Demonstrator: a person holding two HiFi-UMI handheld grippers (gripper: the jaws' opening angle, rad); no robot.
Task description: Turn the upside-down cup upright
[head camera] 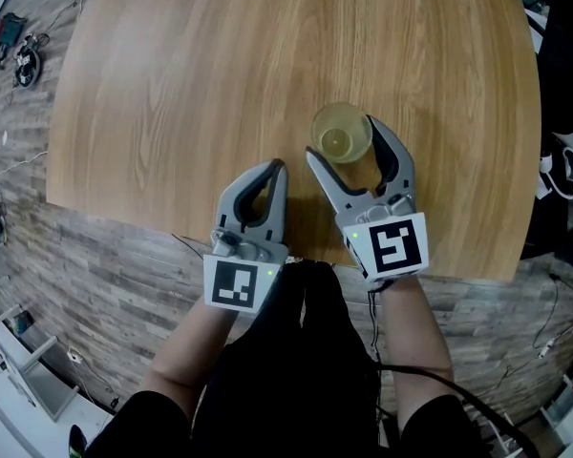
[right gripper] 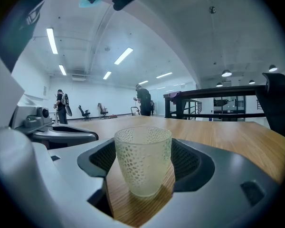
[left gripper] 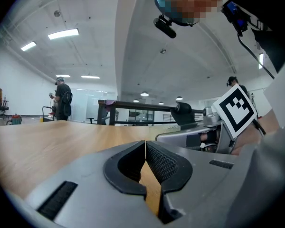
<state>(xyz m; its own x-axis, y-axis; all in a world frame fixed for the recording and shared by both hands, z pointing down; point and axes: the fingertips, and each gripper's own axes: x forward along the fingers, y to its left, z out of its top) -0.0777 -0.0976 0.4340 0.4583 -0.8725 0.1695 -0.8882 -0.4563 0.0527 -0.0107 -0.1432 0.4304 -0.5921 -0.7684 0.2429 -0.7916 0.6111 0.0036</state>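
A clear dimpled cup [head camera: 342,143] [right gripper: 142,163] stands upright, mouth up, on the round wooden table [head camera: 172,84] near its front edge. My right gripper [head camera: 341,137] [right gripper: 143,158] is open wide. Its jaws stand on either side of the cup, and a small gap shows between each pad and the cup's wall. To the left, my left gripper [head camera: 279,165] [left gripper: 145,142] is shut with nothing between its pads, low over the table. The left gripper view shows the right gripper [left gripper: 199,132] beside it.
The table's front edge [head camera: 267,246] runs just under both grippers, with a wood-pattern floor [head camera: 95,284] below it. Cables and gear lie at the floor's left [head camera: 19,51] and right [head camera: 563,170]. A black railing [right gripper: 218,101] and standing people [left gripper: 61,99] are far behind.
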